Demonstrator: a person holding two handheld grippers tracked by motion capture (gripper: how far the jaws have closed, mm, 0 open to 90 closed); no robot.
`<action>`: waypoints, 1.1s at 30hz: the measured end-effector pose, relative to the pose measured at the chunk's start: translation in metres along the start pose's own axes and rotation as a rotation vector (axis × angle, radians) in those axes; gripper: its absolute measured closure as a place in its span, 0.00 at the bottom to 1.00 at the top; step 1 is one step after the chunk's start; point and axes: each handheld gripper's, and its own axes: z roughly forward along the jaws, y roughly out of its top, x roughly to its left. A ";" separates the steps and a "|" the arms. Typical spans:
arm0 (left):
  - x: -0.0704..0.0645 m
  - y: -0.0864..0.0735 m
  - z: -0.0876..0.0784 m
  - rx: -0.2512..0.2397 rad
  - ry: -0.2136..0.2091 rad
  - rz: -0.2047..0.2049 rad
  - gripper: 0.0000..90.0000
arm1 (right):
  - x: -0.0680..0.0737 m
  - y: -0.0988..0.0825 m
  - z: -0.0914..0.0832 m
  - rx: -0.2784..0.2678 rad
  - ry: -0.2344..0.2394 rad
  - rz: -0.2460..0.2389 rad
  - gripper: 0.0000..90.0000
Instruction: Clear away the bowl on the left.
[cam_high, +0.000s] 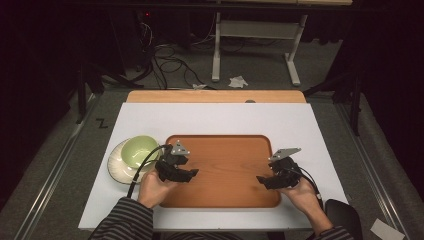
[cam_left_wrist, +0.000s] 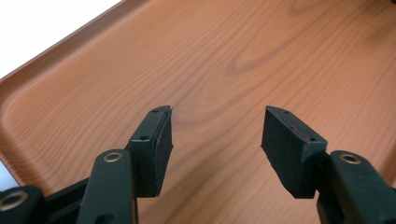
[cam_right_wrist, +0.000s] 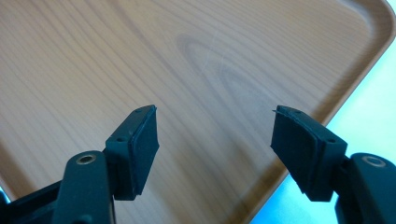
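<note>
Two grippers are hovering over one wooden tray (cam_high: 225, 165), which is lying on a white board (cam_high: 150, 120) at the near middle of the table; the tray is bare, its grain showing between both pairs of jaws; the left gripper (cam_high: 189, 174) is hanging over the tray's left edge, near its near-left corner, its jaws pointing right toward the middle; in the left gripper view the left gripper (cam_left_wrist: 216, 135) is standing spread wide, with nothing between the pads and the tray's raised rim curving round at the far left of that view; the right gripper (cam_high: 262, 181) is hanging over the tray's right edge, its jaws pointing left, so the two tools are facing each other across the wood, well apart; in the right gripper view the right gripper (cam_right_wrist: 215, 135) is likewise spread wide and pinching nothing, the tray's rounded corner and a strip of white board showing at that view's right; each tool is resting in a hand, the left hand (cam_high: 152, 189) coming out of a striped sleeve (cam_high: 122, 220), the right hand (cam_high: 305, 195) lying near the board's right edge; a black cable is trailing from each tool; just left of the tray, a green bowl (cam_high: 139, 150) is sitting on a white plate (cam_high: 116, 162), close beside the left tool's cable; beyond the board a wooden tabletop strip (cam_high: 215, 96) is showing, and farther off cables are lying on the grey floor.
</note>
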 end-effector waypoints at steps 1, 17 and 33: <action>0.000 0.000 0.000 0.000 0.000 0.000 0.47 | 0.000 0.000 0.000 0.000 0.000 0.000 0.37; 0.009 0.000 -0.017 -0.065 -0.032 -0.075 0.41 | 0.002 0.000 0.000 -0.001 0.000 -0.003 0.37; 0.024 0.000 -0.039 -0.064 0.016 -0.111 0.43 | 0.002 0.000 0.000 0.002 0.004 -0.004 0.37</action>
